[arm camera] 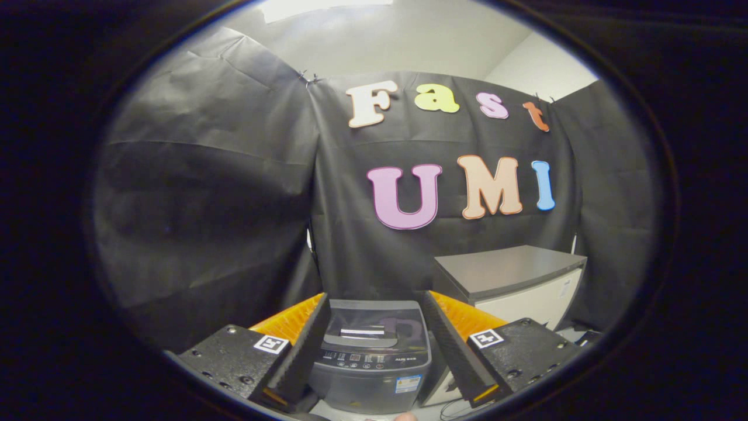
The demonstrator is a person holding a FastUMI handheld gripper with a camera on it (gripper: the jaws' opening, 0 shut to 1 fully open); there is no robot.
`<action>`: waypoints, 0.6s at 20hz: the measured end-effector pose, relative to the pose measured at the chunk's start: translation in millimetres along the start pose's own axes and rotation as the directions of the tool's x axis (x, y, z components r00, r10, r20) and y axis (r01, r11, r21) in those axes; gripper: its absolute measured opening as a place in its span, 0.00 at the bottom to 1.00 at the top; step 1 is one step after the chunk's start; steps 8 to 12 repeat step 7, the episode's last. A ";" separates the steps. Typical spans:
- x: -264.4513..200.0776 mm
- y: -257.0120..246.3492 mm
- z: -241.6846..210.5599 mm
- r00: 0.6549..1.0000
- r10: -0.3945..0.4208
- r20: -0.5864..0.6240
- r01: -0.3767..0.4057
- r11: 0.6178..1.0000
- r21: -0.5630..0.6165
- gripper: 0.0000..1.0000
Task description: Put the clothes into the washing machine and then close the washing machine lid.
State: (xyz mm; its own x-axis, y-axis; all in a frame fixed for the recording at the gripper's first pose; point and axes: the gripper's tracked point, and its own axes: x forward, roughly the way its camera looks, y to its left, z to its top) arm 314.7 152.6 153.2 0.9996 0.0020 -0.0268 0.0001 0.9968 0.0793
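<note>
- One washing machine (370, 356), lid (368, 324) closed, lower centre, framed between the fingers.
- One gripper (374, 351), jaws wide apart, holding nothing.
- One grey-topped cabinet (514, 280) right of the machine.

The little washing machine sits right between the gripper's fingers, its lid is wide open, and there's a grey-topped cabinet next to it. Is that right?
Not quite. The gripper view shows the washing machine with its lid closed flat, not open. The rest holds: it sits beyond and between the open gripper's fingers, which touch nothing, and the grey-topped cabinet stands beside it.
</note>
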 end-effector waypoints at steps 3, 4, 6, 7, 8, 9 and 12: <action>0.6 0.6 1.3 1.000 0.001 0.001 -0.001 1.000 -0.002 0.97; 0.5 1.5 1.5 1.000 0.002 -0.001 -0.002 1.000 -0.004 0.97; 0.9 1.2 -0.8 1.000 0.003 -0.005 -0.003 1.000 -0.005 0.97; 1.8 1.2 0.1 1.000 0.003 -0.003 -0.003 1.000 -0.004 0.97; 1.8 1.2 0.1 1.000 0.003 -0.003 -0.003 1.000 -0.004 0.97; 1.8 1.2 0.1 1.000 0.003 -0.003 -0.003 1.000 -0.004 0.97; 1.8 1.2 0.1 1.000 0.003 -0.003 -0.003 1.000 -0.004 0.97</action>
